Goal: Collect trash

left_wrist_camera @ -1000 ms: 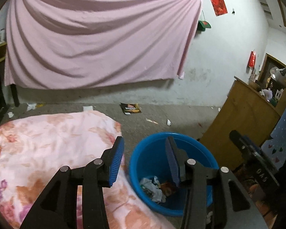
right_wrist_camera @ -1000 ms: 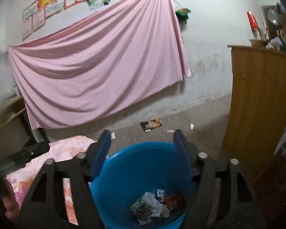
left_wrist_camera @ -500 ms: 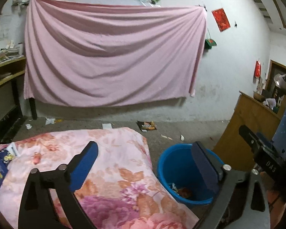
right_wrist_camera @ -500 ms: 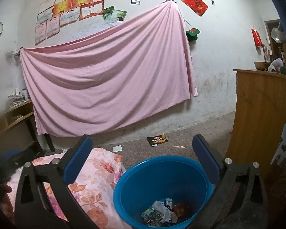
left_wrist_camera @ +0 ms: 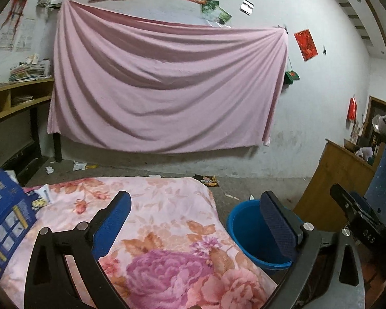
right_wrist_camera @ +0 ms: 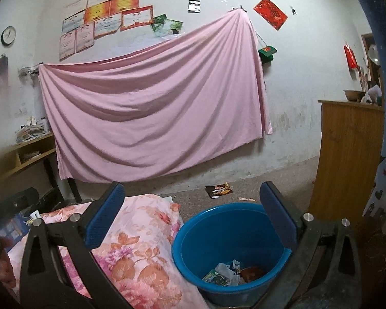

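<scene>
Inside one blue bucket point(right_wrist_camera: 193, 237): wrapper heap point(right_wrist_camera: 224, 275); both jaws wide, empty.

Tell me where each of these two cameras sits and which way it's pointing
Left wrist: on the left gripper, above the floral quilt, facing the pink sheet; own open fingers show.
Right wrist: on the right gripper, above the blue bucket holding trash; own open fingers show.
Shared: sheet, quilt, bucket, wooden cabinet.
</scene>
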`<control>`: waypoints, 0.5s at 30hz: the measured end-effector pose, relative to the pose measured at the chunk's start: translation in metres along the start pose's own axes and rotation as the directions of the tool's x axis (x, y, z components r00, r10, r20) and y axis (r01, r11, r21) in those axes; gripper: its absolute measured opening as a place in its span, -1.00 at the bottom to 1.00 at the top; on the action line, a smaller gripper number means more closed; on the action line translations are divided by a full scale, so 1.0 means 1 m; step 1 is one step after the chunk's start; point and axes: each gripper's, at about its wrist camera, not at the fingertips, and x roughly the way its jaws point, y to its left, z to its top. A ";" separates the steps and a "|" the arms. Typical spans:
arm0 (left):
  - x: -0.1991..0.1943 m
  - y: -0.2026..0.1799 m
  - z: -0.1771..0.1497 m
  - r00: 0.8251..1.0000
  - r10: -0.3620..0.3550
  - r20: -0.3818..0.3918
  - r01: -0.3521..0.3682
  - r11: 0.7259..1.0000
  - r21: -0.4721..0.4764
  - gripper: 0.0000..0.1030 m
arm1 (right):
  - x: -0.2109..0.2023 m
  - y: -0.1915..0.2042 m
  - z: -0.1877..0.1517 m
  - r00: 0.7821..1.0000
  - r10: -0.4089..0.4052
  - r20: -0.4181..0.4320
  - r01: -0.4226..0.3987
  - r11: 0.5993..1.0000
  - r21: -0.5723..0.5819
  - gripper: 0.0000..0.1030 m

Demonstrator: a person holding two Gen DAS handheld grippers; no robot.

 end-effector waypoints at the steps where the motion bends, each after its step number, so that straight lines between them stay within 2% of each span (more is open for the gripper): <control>1: -0.005 0.002 0.000 1.000 0.004 0.004 -0.004 1.000 -0.002 0.90 | -0.004 0.002 -0.001 1.000 0.000 0.001 0.000 1.000 -0.004 1.00; 10: -0.064 0.023 -0.011 0.996 0.073 0.053 -0.074 0.997 0.007 0.96 | -0.038 0.036 -0.015 1.000 0.032 0.002 -0.031 0.999 -0.026 1.00; 15: -0.094 0.036 -0.018 0.991 0.111 0.072 -0.112 0.994 0.015 0.96 | -0.061 0.061 -0.027 0.996 0.084 0.010 -0.084 0.995 -0.047 1.00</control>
